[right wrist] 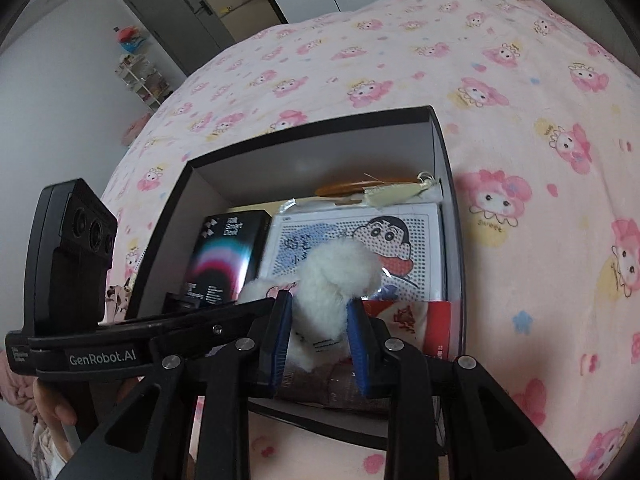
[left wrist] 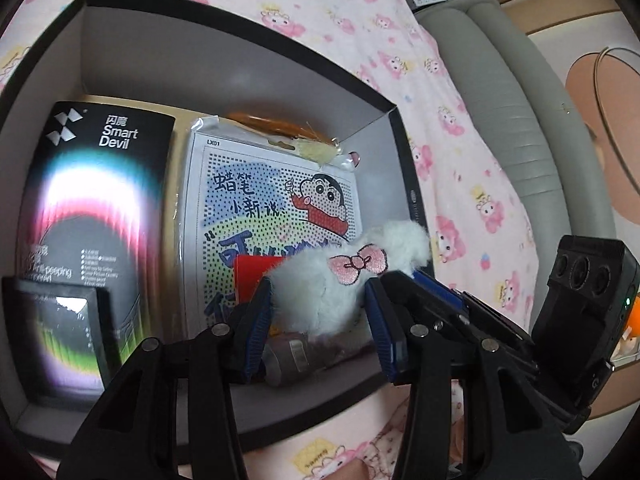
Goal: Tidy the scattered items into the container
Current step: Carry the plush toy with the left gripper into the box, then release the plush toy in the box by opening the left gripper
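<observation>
Both tongs, the left tongs (left wrist: 320, 312) and the right tongs (right wrist: 320, 340), are gripping one white fluffy plush (left wrist: 340, 280) between their blue pads, holding it over the near end of the open black box (left wrist: 92, 4) that is sitting on the pink bed (right wrist: 520, 120). Soft, light and squashable, it is likely handling best when pinched at its narrow middle. Its long axis is running roughly crosswise between the two tongs, with the pink bow (left wrist: 358, 262) facing up.

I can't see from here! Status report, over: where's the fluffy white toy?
Both grippers, left gripper and right gripper, shut on fluffy white toy. Toy above open box, already holding packets. Nothing in the way.
</observation>
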`<state>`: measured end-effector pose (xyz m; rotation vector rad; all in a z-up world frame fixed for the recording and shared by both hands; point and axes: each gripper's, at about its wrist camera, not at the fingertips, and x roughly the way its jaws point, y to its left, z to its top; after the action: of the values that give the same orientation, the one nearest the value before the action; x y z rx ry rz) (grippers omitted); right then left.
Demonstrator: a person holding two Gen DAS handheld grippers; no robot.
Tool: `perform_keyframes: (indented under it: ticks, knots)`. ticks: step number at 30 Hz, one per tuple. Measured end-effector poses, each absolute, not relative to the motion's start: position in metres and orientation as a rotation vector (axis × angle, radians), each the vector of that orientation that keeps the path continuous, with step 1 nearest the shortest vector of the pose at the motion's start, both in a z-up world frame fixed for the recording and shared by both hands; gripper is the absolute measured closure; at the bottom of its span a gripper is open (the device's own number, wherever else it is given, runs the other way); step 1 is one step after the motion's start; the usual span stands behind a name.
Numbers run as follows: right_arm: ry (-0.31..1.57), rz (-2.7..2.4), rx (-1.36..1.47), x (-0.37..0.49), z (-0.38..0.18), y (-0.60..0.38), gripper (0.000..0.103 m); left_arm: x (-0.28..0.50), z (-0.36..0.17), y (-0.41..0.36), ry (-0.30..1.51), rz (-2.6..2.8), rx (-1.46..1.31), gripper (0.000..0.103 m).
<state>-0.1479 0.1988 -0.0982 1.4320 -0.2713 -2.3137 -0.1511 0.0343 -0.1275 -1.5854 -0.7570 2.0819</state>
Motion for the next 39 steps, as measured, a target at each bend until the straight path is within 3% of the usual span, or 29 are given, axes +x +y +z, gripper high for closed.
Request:
perform_keyframes:
  ticks: [15,20,27,39]
  knots:
    - [-0.073,-2.363,1.538,-0.145,-0.117,0.193,0.079,-0.151,-0.138,0.042,-0.614,2.18,-1.66,0.057]
    - [-0.153,-2.384,1.5,-0.146,-0.111,0.203,0.079,-0.138,-0.122,0.032,-0.591,2.274,-1.597,0.057]
    - [-0.072,-2.423,1.444,-0.141,-0.101,0.198,0.084,-0.154,-0.14,0.045,-0.586,2.282,-1.691,0.07]
    - [-0.051,-2.46,1.487,-0.145,-0.106,0.202,0.086,-0.151,-0.14,0.045,-0.685,2.254,-1.645,0.072]
